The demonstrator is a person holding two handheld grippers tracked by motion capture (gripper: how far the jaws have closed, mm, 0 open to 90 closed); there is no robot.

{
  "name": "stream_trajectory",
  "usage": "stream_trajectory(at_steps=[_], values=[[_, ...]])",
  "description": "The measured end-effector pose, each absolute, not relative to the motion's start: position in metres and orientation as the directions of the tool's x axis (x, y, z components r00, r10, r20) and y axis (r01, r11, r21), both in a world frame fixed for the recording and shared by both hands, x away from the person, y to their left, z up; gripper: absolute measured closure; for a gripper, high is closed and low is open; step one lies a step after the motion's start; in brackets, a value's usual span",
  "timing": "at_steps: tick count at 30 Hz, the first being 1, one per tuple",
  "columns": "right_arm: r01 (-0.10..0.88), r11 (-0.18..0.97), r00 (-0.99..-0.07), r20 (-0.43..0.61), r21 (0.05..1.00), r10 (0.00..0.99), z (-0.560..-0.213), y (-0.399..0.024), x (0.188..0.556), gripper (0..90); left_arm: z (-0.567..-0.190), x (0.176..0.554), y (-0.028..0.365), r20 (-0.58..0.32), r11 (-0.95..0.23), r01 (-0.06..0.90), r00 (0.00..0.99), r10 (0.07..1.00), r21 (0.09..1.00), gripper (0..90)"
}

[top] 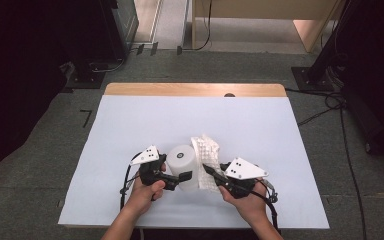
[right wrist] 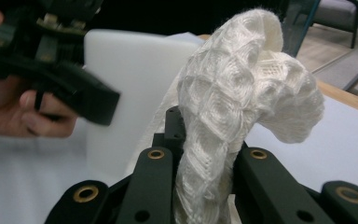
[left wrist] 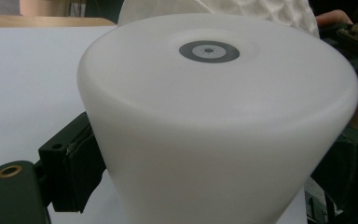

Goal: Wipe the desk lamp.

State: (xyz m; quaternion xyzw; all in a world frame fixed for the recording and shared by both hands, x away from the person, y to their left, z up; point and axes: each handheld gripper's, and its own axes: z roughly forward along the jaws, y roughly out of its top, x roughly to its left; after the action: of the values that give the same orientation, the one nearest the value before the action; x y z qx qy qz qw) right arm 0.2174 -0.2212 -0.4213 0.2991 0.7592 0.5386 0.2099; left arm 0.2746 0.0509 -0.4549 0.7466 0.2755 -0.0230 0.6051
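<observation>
Cylinder (top: 183, 166), white and matte, stands upright near the front middle of the table (top: 130, 125), between the two grippers. Left gripper (top: 176, 179) is clamped on its lower side; right gripper (top: 209, 171) is pinched tight on a white cloth (top: 206, 150) that lies just beside the cylinder on its right.

High view: gives the layout. Both hands enter from the near edge, and the cloth runs from the right jaws back past the cylinder, touching or nearly touching its wall; contact cannot be settled here.

Left gripper view: cylinder (left wrist: 214, 126) up close. Flat top with rounded shoulder, a small grey ring with a dark centre dot on the top face. One black pad presses the wall at the left. Cloth edge (left wrist: 261, 11) peeks over the far rim.

Right gripper view: shows the weave. Cloth (right wrist: 233, 107) is a diamond-pattern knit, bunched and rising from between the two jaws, its top curling over to the right. Behind it, the cylinder wall (right wrist: 126, 84) with the left gripper (right wrist: 51, 56) held in a hand (right wrist: 9, 107).
</observation>
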Motion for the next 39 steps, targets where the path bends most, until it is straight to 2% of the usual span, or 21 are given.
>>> stream_trajectory(at_steps=[3,7,10,17,21,27,34,39], values=[[0.217,0.223,-0.738,0.010,0.951,0.675,-0.419,-0.224,0.217,79.6,-0.455,0.275,0.050,-0.374,-0.114,0.444,0.846,0.381,0.889,8.3],[0.191,0.259,-0.750,-0.030,0.947,0.661,-0.420,-0.217,0.214,79.6,-0.455,0.276,0.052,-0.366,-0.119,0.442,0.842,0.396,0.889,8.3],[0.210,0.267,-0.727,-0.033,0.941,0.686,-0.422,-0.222,0.218,79.7,-0.453,0.277,0.057,-0.368,-0.101,0.439,0.840,0.398,0.893,8.3],[0.232,0.210,-0.677,0.003,0.950,0.736,-0.417,-0.241,0.223,79.8,-0.454,0.280,0.062,-0.346,-0.119,0.435,0.829,0.439,0.892,8.3],[0.202,0.187,-0.699,0.008,0.961,0.715,-0.410,-0.240,0.219,79.8,-0.456,0.278,0.054,-0.329,-0.154,0.431,0.835,0.441,0.889,8.3],[0.186,0.259,-0.756,-0.031,0.948,0.654,-0.416,-0.220,0.214,79.8,-0.454,0.275,0.049,-0.348,-0.135,0.427,0.852,0.392,0.894,8.3],[0.232,0.376,-0.792,-0.051,0.897,0.609,-0.434,-0.204,0.216,79.7,-0.451,0.279,0.061,-0.374,-0.097,0.446,0.834,0.406,0.890,8.4],[0.199,0.341,-0.785,-0.059,0.919,0.617,-0.428,-0.205,0.215,79.8,-0.454,0.277,0.053,-0.336,-0.161,0.433,0.843,0.421,0.887,8.3]])
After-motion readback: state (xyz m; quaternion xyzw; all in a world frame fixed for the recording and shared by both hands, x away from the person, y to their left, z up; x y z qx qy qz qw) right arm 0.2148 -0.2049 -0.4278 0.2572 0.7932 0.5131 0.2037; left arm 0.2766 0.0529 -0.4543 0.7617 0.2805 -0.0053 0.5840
